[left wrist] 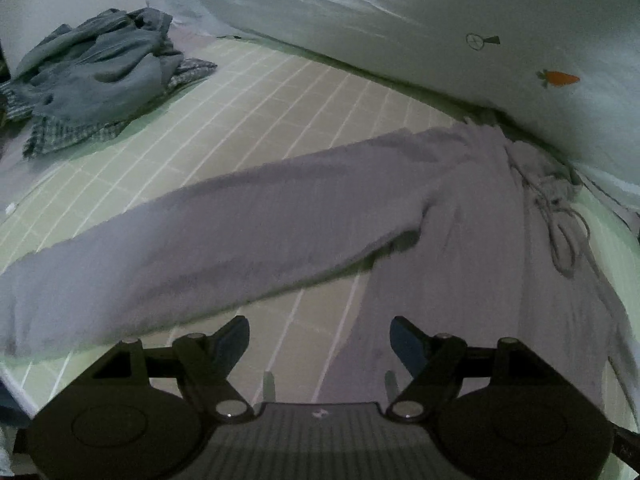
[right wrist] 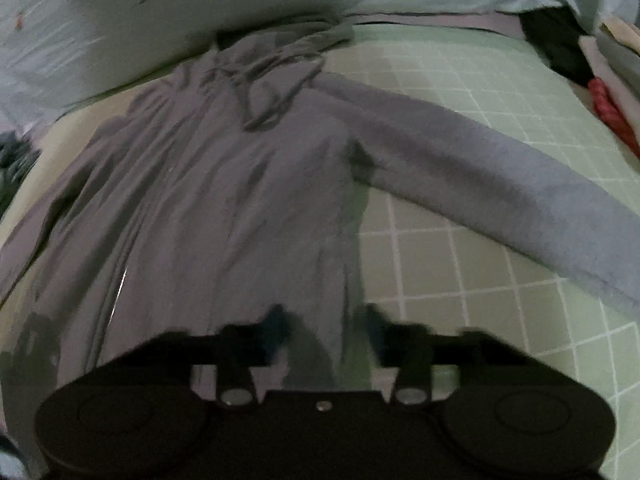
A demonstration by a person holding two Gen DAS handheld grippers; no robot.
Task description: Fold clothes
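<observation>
Left wrist view: left gripper (left wrist: 320, 340) released, fingers spread over the checked sheet (left wrist: 280, 92). Grey hoodie (left wrist: 460, 240) flat mid-bed, hood against the far-edge pillow (left wrist: 440, 8). Clothes pile (left wrist: 100, 76) at far left corner. Right gripper (right wrist: 326, 328) unclenched, straddling the hoodie's hem.

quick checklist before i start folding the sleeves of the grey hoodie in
1. Left gripper open, holding nothing: ok.
2. Right gripper open, over the hem edge: ok, though blurred.
3. Grey hoodie body spread flat on the green grid mat: ok, light wrinkles.
4. Both sleeves out sideways: left sleeve ok, right sleeve ok.
5. Drawstring tucked away: not ok, looped on the chest.
6. Clothes pile apart from the hoodie: ok.
</observation>
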